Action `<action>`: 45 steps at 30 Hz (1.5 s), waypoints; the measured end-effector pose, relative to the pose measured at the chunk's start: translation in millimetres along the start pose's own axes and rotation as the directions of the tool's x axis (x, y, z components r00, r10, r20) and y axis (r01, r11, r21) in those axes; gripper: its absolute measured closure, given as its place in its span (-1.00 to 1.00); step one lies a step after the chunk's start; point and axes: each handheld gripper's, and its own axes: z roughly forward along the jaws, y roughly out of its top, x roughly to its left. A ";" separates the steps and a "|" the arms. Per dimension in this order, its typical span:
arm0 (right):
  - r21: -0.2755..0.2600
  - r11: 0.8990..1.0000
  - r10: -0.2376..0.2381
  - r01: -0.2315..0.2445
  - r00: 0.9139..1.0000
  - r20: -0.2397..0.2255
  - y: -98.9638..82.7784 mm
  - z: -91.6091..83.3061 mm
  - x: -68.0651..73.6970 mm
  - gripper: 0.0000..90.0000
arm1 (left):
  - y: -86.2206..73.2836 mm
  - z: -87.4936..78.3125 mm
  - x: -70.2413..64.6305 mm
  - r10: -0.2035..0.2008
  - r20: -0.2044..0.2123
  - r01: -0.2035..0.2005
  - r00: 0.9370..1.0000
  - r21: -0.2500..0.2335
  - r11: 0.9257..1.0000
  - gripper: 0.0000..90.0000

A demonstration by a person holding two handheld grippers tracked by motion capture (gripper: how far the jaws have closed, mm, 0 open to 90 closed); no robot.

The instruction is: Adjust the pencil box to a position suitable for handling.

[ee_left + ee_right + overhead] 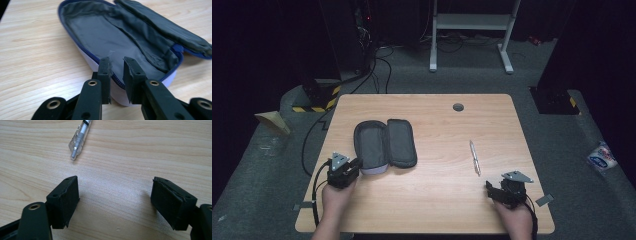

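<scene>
Here left fingers straddle the pencil case rim, narrowly parted; right fingers wide, empty

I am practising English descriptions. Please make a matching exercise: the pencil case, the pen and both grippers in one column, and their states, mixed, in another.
1. pencil case
2. pen
3. left gripper
4. right gripper

A. fingers wide apart, nothing between them
B. lies unzipped, grey lining showing
C. fingers near together, astride a zipper rim
D. lies alone on the bare table

Pairs: 1-B, 2-D, 3-C, 4-A.
</scene>
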 end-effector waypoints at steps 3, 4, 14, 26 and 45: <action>0.001 1.000 0.001 -0.001 1.000 0.000 0.0 -0.1 0.1 -0.51 | 1.4 0.2 -15.7 0.059 0.014 -0.060 0.998 0.010 0.998 0.71; 0.001 1.000 0.001 -0.001 1.000 0.000 0.0 -0.1 0.1 -0.51 | 2.0 0.7 -19.3 0.072 0.016 -0.072 0.997 0.007 0.997 0.71; 0.000 1.000 0.000 0.000 1.000 -0.001 0.0 0.0 -0.1 -0.51 | 7.7 2.4 -48.8 0.157 0.095 -0.158 0.983 0.006 0.987 0.82; 0.001 1.000 0.001 -0.001 1.000 0.000 0.0 -0.1 0.0 -0.50 | 9.1 6.2 -74.1 0.215 0.190 -0.219 0.958 0.002 0.976 0.92; 0.000 1.000 0.001 -0.001 1.000 -0.001 0.0 -0.2 0.3 -0.49 | 10.2 4.8 -74.0 0.232 0.185 -0.235 0.955 -0.003 0.972 0.89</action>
